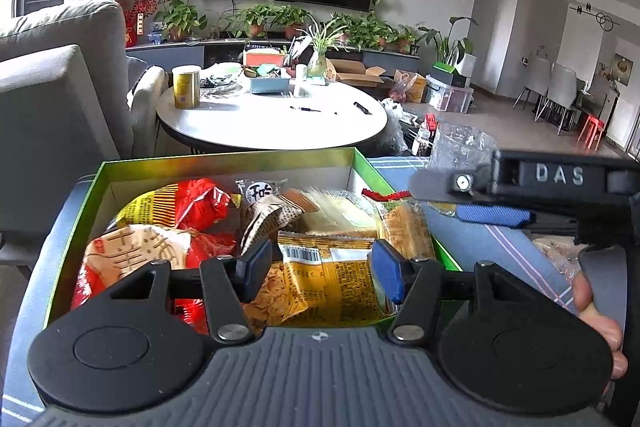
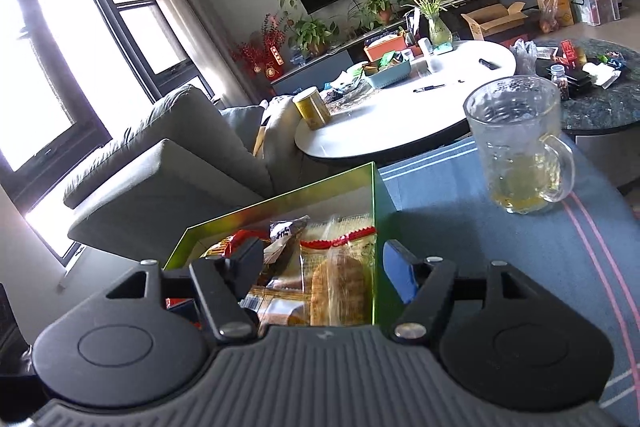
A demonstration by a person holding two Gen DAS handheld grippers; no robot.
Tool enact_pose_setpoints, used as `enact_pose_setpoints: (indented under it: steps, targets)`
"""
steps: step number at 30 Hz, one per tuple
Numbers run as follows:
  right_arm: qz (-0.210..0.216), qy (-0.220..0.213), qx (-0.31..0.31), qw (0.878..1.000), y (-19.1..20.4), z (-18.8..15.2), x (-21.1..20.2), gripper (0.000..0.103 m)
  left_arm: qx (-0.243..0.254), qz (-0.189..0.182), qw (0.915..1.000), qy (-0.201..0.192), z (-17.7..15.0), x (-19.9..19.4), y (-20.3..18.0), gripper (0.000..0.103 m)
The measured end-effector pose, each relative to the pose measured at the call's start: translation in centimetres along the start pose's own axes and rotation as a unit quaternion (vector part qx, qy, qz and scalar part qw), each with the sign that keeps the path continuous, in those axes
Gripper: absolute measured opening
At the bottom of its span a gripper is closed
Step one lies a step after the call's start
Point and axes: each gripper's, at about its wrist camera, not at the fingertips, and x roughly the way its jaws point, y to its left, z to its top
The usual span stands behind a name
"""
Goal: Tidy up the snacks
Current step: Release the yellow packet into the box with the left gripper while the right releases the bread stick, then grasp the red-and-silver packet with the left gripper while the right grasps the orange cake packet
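A green box point(image 1: 224, 159) full of snack packets sits on a blue cloth. It holds a red bag point(image 1: 188, 203), a yellow chip bag point(image 1: 320, 283) and clear-wrapped biscuits point(image 1: 404, 227). My left gripper point(image 1: 320, 267) is open and empty, just above the yellow chip bag. My right gripper point(image 2: 324, 271) is open and empty over the box's right wall point(image 2: 376, 239), above a clear-wrapped cake packet point(image 2: 340, 279). It also shows in the left wrist view point(image 1: 480, 203), coming in from the right.
A glass mug point(image 2: 520, 147) with a little yellow liquid stands on the blue cloth point(image 2: 500, 247) right of the box. A white round table point(image 1: 272, 123) with clutter lies beyond, a grey sofa point(image 1: 52, 87) to the left.
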Motion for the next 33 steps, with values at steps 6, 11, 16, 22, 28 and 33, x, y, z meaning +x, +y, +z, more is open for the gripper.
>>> enact_pose_setpoints:
  steps: [6, 11, 16, 22, 28, 33]
  targets:
    - [-0.002, 0.007, -0.002, 1.000, -0.3, -0.7, -1.2, 0.061, -0.009, 0.001, 0.9998, -0.019, 0.0, -2.8, 0.5, 0.056]
    - [0.000, 0.026, -0.019, 0.999, -0.2, -2.0, -2.3, 0.061, -0.009, 0.017, 0.9992, -0.036, -0.4, -5.1, 1.0, 0.061]
    - [0.003, 0.040, -0.029, 0.999, 0.3, -3.3, -3.2, 0.061, -0.017, 0.040, 0.9986, -0.031, -1.3, -6.6, 2.2, 0.061]
    - [0.017, 0.056, -0.055, 0.997, 1.4, -5.2, -4.5, 0.062, -0.023, 0.051, 0.9984, -0.007, -3.4, -8.1, 3.5, 0.062]
    - [0.029, 0.077, -0.085, 0.993, 2.7, -6.8, -5.3, 0.062, 0.000, 0.035, 0.9992, 0.021, -5.8, -9.5, 3.1, 0.062]
    - [0.035, 0.097, -0.102, 0.989, 3.3, -8.4, -5.7, 0.062, 0.021, -0.004, 0.9977, 0.065, -8.2, -10.0, 2.7, 0.067]
